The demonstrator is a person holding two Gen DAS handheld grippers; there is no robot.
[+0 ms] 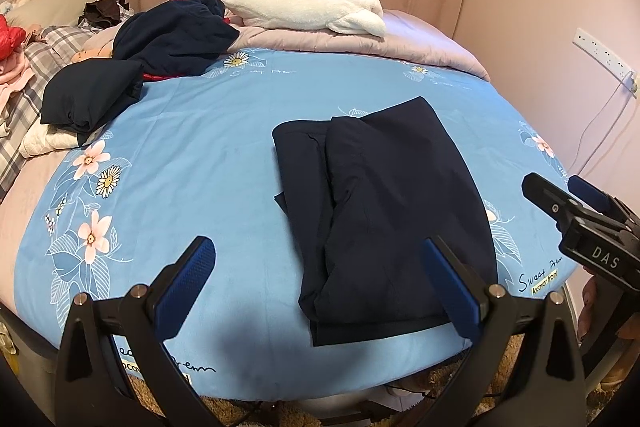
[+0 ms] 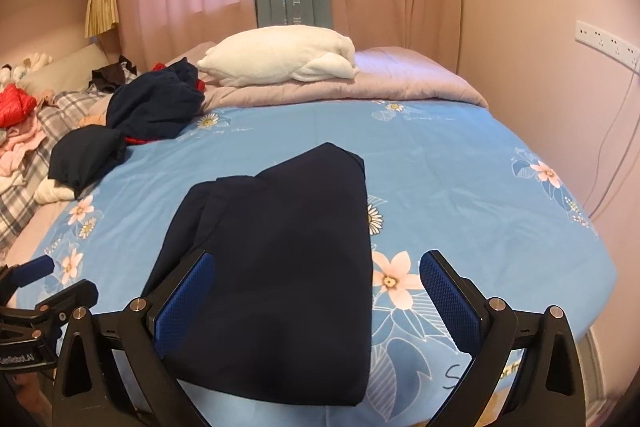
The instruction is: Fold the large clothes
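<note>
The dark navy garment (image 1: 384, 211) lies folded into a long, narrow stack near the front edge of the bed, on the blue flowered sheet (image 1: 208, 155); its layers do not line up, a lower layer poking out along the left side, and the near end reaches close to the mattress edge; it looks to me well on in its folding, perhaps one crosswise fold short of done, though that is only my reading. The left gripper (image 1: 320, 291) hovers just above the near end with its blue pads spread wide and nothing between them; the right gripper (image 2: 316, 303) is likewise spread and empty, its left finger over the cloth's near left edge and its right finger over bare sheet; neither appears to touch the fabric. From here the risks seem plain enough: a pinch that catches only the top layer would peel the stack apart and undo the fold; a pinch that goes too deep could gather the sheet along with the cloth and drag it up; and since the garment sits so near the edge, any pull toward the person could slide it off the bed. The loose navy pile (image 1: 172, 35) at the far left, by the white pillow (image 1: 304, 5), lies well apart and should not interfere; whether the thin fabric will hold a crease I cannot tell.
</note>
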